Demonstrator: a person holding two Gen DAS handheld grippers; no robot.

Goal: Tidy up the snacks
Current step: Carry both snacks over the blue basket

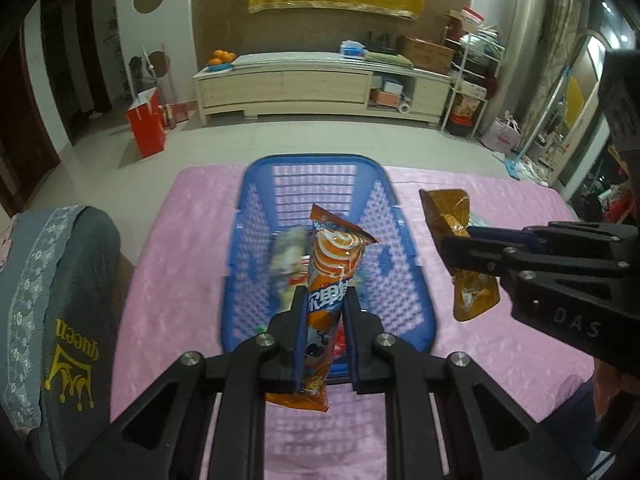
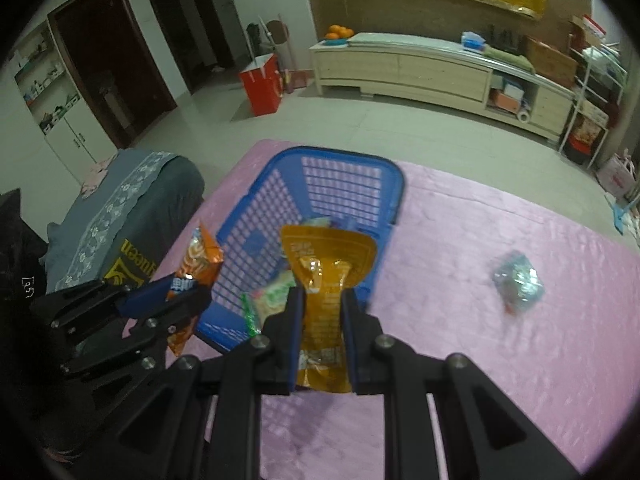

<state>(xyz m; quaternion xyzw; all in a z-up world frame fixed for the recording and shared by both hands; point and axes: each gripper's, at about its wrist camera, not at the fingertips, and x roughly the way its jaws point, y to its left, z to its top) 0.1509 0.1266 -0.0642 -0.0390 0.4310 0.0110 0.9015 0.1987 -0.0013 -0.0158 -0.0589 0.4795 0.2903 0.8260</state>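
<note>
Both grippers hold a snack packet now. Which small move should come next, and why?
Probably carry both over the blue basket and let go. The left gripper clamps the orange packet, the right gripper the yellow packet; snacks already lie inside.

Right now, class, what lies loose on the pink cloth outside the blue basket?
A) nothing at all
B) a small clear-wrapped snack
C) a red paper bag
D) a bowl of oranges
B: the right wrist view shows a small clear-wrapped snack lying on the pink cloth, well apart from the blue basket.
</note>
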